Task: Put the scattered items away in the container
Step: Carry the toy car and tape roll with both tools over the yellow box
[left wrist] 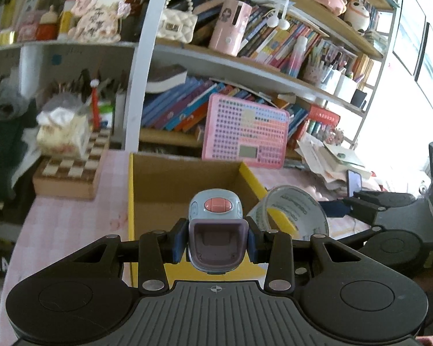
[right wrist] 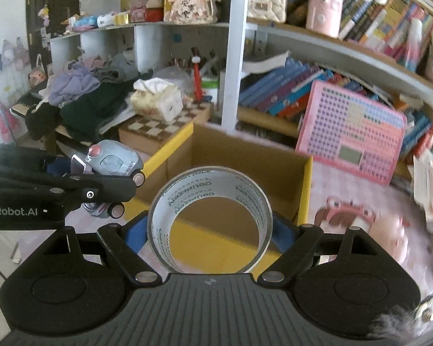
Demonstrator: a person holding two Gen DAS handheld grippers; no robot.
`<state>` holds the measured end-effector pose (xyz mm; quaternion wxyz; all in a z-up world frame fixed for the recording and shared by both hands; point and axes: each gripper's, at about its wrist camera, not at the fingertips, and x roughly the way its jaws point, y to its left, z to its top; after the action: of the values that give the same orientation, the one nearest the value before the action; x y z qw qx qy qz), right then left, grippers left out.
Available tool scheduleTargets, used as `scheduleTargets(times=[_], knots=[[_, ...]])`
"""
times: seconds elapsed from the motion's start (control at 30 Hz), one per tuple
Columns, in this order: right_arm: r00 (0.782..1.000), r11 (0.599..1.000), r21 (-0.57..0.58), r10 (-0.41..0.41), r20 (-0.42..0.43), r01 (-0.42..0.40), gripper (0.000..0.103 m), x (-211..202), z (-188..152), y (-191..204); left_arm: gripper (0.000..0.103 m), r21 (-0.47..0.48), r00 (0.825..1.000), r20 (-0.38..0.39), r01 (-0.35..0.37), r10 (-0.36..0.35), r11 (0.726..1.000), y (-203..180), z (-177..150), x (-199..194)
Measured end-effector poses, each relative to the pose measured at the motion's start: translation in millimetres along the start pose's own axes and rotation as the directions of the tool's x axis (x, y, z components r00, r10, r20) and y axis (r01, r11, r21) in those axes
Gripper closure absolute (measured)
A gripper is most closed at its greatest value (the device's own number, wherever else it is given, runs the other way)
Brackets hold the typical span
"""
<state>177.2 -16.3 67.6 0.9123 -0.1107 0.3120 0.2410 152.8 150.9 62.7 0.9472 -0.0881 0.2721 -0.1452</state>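
My left gripper (left wrist: pixel 216 240) is shut on a small grey-blue toy car (left wrist: pixel 215 230) with a pink button on top, held above the near edge of the cardboard box (left wrist: pixel 170 184) with yellow outer walls. In the right wrist view the same toy car (right wrist: pixel 112 163) hangs at the left, beside the box (right wrist: pixel 245 155). My right gripper (right wrist: pixel 210 230) is shut on a roll of clear tape (right wrist: pixel 170 199), blue pads pressing its sides, just before the box's near wall. The tape roll (left wrist: pixel 291 210) also shows right of the box in the left wrist view.
A checkered wooden board (left wrist: pixel 72 173) with a tissue box (right wrist: pixel 157 99) on it lies left of the box. A pink keyboard toy (right wrist: pixel 352 135) leans against the bookshelf behind. A pink toy (right wrist: pixel 355 225) lies on the pink tablecloth at the right. Papers (left wrist: pixel 332 155) pile at far right.
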Motion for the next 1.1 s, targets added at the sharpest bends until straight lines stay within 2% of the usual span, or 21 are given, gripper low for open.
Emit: scheduleTargets(times=[0.23,0.53,0.73,0.87,1.1], knots=[[1.000,0.995,-0.097,0.008,-0.001,-0.008,0.019,47,33,-27,0.065,0.055,0.999,-0.019,-0.046,0.047,0.997,2,29,49],[0.991,0.961,-0.271,0.030,-0.127,-0.064,0.019,130,45,-47,0.064,0.143,0.980,-0.148,-0.109,0.130,0.984,20,43,132],[0.968,0.900,-0.411,0.042,-0.249,-0.145,0.019,184,46,-55,0.064,0.236,0.951,-0.251,-0.121,0.180,0.964,24,44,188],[0.942,0.856,-0.472,0.052,-0.332,-0.214,0.019,213,47,-57,0.064,0.240,0.922,-0.337,-0.112,0.191,0.964,29,42,222],[0.910,0.780,-0.560,0.030,-0.413,-0.280,0.019,241,42,-48,0.064,0.279,0.878,-0.419,-0.120,0.233,0.953,35,36,252]])
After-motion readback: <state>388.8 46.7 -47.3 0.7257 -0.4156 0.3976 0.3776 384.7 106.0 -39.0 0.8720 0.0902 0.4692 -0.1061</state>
